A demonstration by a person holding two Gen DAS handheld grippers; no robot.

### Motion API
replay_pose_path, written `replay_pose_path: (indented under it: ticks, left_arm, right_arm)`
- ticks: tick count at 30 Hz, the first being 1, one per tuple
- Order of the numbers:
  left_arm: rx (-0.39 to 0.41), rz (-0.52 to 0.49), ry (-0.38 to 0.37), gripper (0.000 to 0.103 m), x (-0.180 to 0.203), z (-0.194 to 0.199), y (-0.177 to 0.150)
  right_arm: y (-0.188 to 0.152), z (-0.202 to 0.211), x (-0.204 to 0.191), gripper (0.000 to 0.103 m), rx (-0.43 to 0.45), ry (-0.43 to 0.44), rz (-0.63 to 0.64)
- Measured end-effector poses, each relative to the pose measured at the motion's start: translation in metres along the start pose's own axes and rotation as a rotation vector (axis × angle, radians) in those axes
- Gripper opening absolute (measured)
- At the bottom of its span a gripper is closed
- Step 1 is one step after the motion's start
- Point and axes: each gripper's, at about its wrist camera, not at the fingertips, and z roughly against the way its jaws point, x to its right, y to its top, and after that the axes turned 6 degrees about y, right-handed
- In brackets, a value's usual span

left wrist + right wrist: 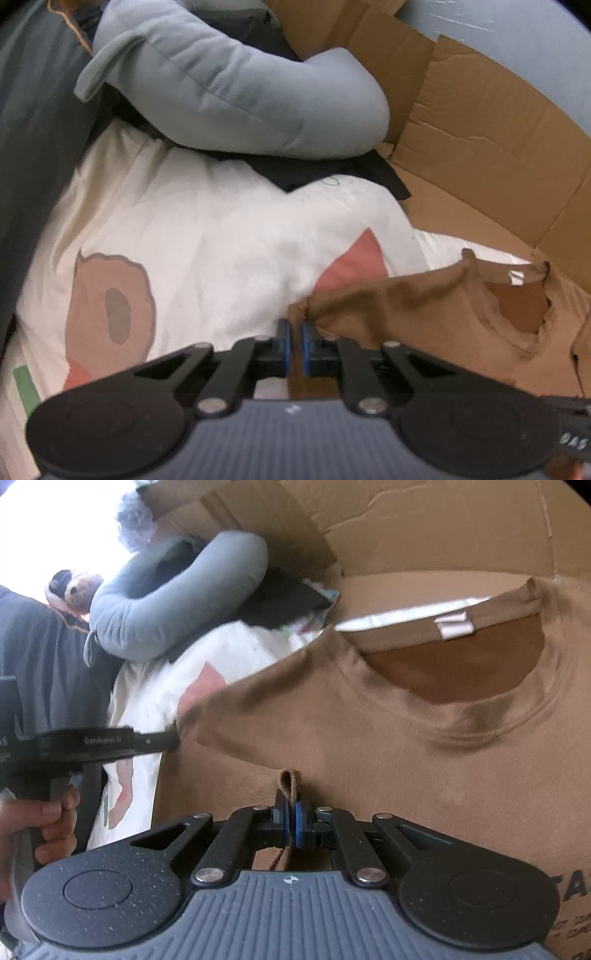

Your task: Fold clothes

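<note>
Brown cotton T-shirt with a ribbed round collar is what I am folding, and it lies front-up on flattened brown cardboard, its neck opening and white label toward the far cardboard wall. My right gripper is clenched on a thin pinch of the shirt's fabric just below the collar; a loop of cloth stands up between the blue pads. My left gripper is closed almost completely at the shirt's left shoulder edge, and from the right wrist view its tip meets that corner of cloth, so I judge it is grasping the sleeve end there, though the pinch itself is hard to make out. Beside the shirt, on its left, lies a white cloth with pink and brown printed shapes, and beyond that a grey-blue padded cushion. I judge the fold barely begun: the body looks spread flat, no side is turned in yet, so both sleeves and the lengthwise fold remain.
</note>
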Motion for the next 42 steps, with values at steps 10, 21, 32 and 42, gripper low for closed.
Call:
replay_pose_path:
  ticks: [10, 21, 32, 42]
  left_arm:
    - [-0.015, 0.0, 0.012, 0.01, -0.002, 0.0, 0.002]
    - [0.025, 0.016, -0.023, 0.017, -0.017, 0.053, -0.021]
    - [0.026, 0.009, -0.044, 0.029, -0.009, 0.104, -0.081]
    - [-0.05, -0.12, -0.054, 0.031, 0.009, 0.111, -0.15]
  right_arm:
    - [0.006, 0.004, 0.019, 0.011, -0.006, -0.034, -0.03]
    - [0.01, 0.031, 0.022, 0.02, -0.056, 0.006, -0.017]
    - [-0.023, 0.04, -0.008, 0.021, -0.193, 0.104, 0.039]
    - [-0.065, 0.033, -0.018, 0.031, -0.291, 0.131, 0.016]
